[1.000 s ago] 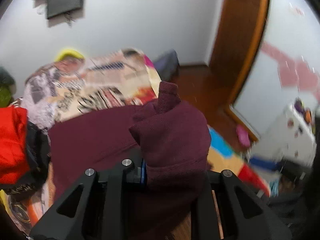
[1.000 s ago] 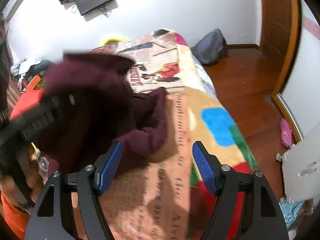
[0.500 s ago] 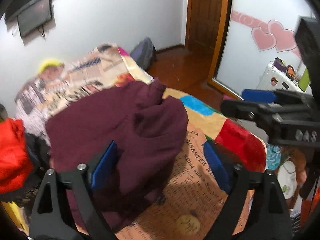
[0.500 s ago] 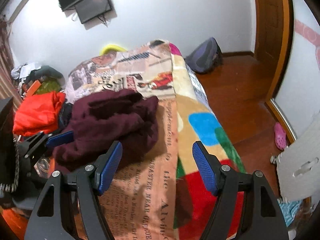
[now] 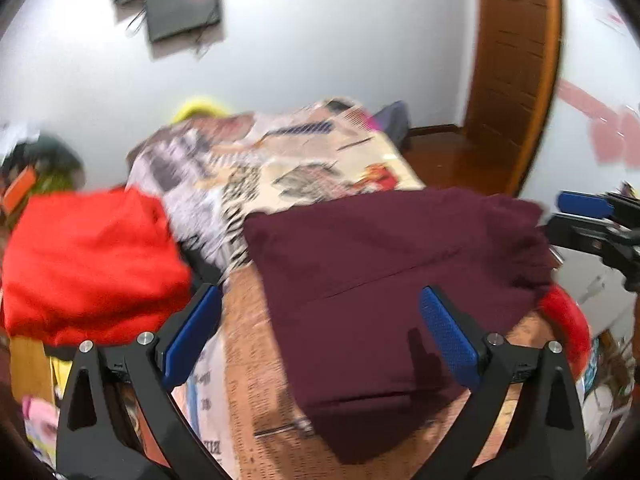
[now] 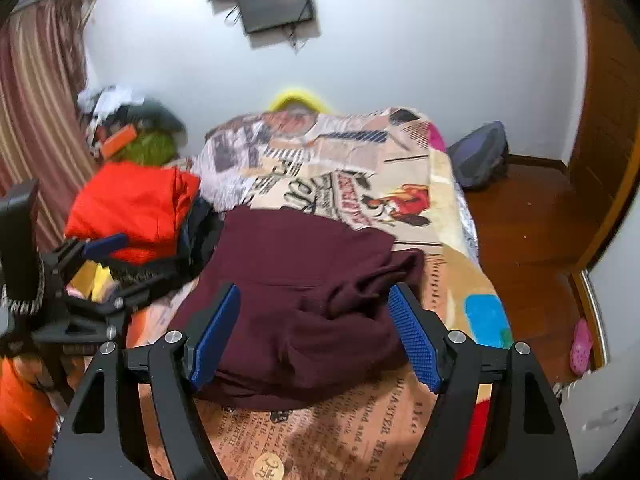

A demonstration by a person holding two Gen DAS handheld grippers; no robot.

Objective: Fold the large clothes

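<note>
A maroon sweater [image 6: 304, 296] lies folded in a rough block on the bed's printed blanket [image 6: 344, 176]; its right side is still bunched. In the left wrist view the sweater [image 5: 384, 280] lies flat ahead. My left gripper [image 5: 320, 336] is open and empty, held above the sweater's near left edge. My right gripper [image 6: 316, 332] is open and empty, its blue pads either side of the sweater's near part. The left gripper also shows at the left of the right wrist view [image 6: 100, 268], and the right gripper at the right edge of the left wrist view [image 5: 592, 220].
A red garment [image 6: 128, 204] lies on a dark pile left of the sweater. More clothes are heaped at the far left by a striped curtain [image 6: 36, 112]. A dark backpack [image 6: 480, 156] sits on the wooden floor right of the bed. A door [image 5: 516, 72] stands at the right.
My left gripper let go of the sweater and opened, then drew back to the left. The sweater dropped onto the bed and now lies flatter. My right gripper stayed open.
</note>
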